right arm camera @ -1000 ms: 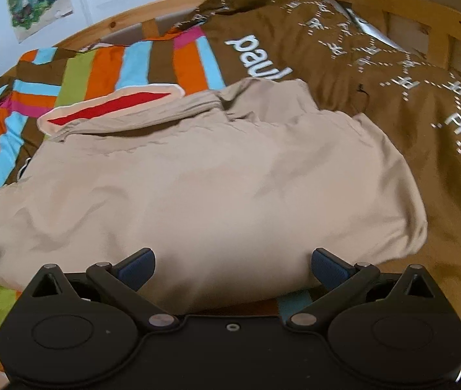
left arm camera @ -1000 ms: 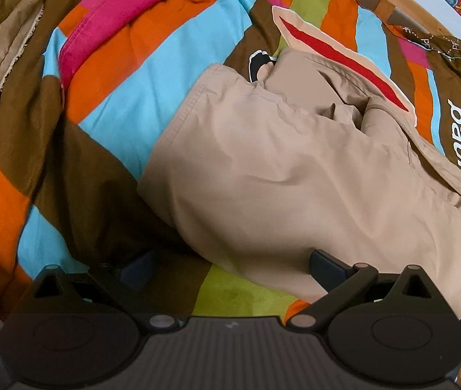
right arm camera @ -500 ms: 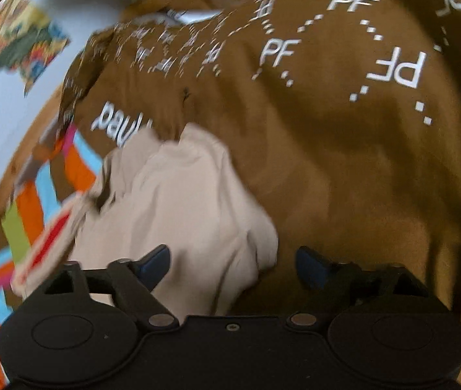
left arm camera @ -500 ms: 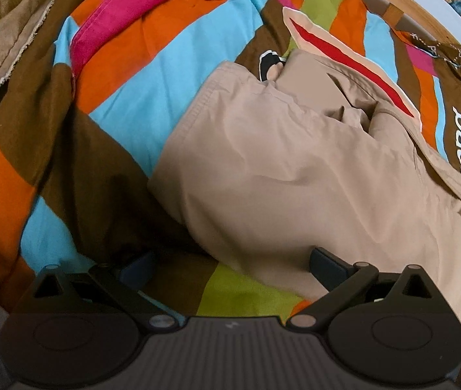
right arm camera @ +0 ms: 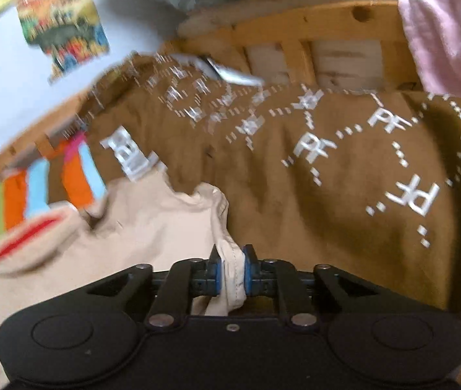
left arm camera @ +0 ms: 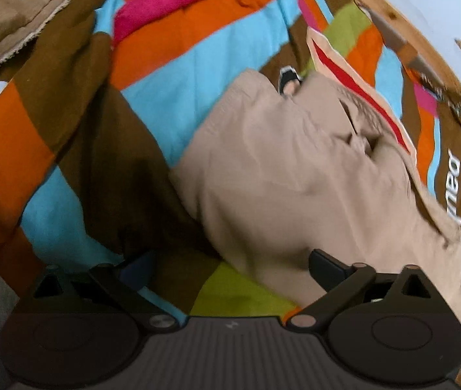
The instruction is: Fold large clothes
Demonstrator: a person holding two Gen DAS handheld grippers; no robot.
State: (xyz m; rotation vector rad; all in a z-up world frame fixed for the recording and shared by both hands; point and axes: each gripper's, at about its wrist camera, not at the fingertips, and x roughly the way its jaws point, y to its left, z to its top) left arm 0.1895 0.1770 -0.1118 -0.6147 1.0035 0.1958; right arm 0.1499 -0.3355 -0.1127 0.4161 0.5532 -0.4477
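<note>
Right claw (right arm camera: 230, 268): closed, blue pads (right arm camera: 216, 271) pinching a bunched, stitched hem of the beige garment (right arm camera: 139, 227) between them; the cloth wells up through the narrow gap and hangs below it.

Left claw (left arm camera: 230, 266): spread wide, holding nothing. Its right finger sits over the near edge of the beige garment (left arm camera: 295, 178); whether it touches the cloth cannot be told. Its left finger hangs over the striped bedspread (left arm camera: 172, 65), in shadow.

Beige garment: large, plain, crumpled, lying on the bed. In the left wrist view it runs from just ahead of the claw up and away to the right, with a fold or opening near its far end. In the right wrist view it spreads to the left of the claw.

Cream patch with red centre (left arm camera: 360, 87): part of the bedspread, lying along the far side of the garment and touching it.

Striped bedspread: bands of brown, orange, sky blue, pink and lime green, under the garment.

Brown cover (right arm camera: 327, 178): printed with white "PF" lettering and dotted lines, filling the bed to the right of the garment.

Wooden bed frame (right arm camera: 295, 22): slatted, beyond the brown cover.

Pink fleecy cloth (right arm camera: 448, 26): at the upper right, against the frame.

Poster (right arm camera: 61, 22): colourful, on the pale wall, blurred.
</note>
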